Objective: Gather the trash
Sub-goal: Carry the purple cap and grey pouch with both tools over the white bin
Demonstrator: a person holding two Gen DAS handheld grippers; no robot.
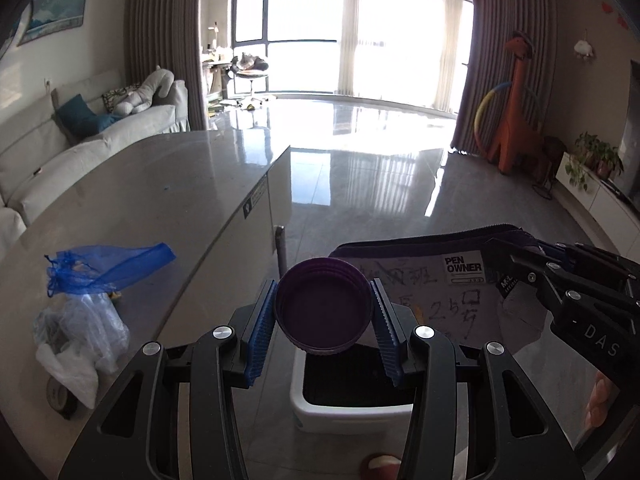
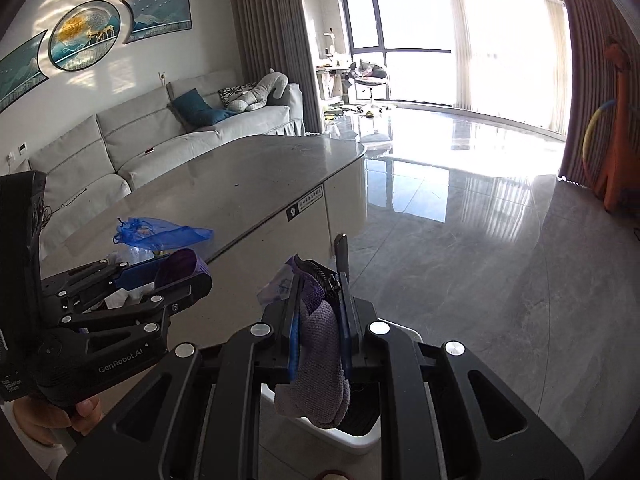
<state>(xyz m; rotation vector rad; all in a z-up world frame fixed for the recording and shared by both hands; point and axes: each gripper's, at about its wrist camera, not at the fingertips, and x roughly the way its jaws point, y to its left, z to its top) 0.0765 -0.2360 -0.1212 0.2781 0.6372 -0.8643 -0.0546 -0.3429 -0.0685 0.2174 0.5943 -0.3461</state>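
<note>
My left gripper [image 1: 324,292] is shut on a round purple bottle cap [image 1: 324,312], its hollow side facing the camera. Directly below it stands a white trash bin [image 1: 304,404] with a dark inside. At the right, my right gripper [image 1: 528,268] is shut on the end of a purple zip pencil case [image 1: 420,284] with a "PEN OWNER" label. In the right wrist view the right gripper [image 2: 320,284] clamps the pencil case [image 2: 320,352], which hangs over the bin [image 2: 360,440]. The left gripper [image 2: 176,276] with the cap [image 2: 180,266] is to its left.
A grey table [image 1: 160,200] runs along the left, carrying a blue mesh bag [image 1: 100,268], crumpled clear plastic bags [image 1: 76,344] and a tape roll [image 1: 60,396]. Beyond it a light sofa [image 2: 140,140]. Glossy floor [image 2: 480,260] spreads to the right.
</note>
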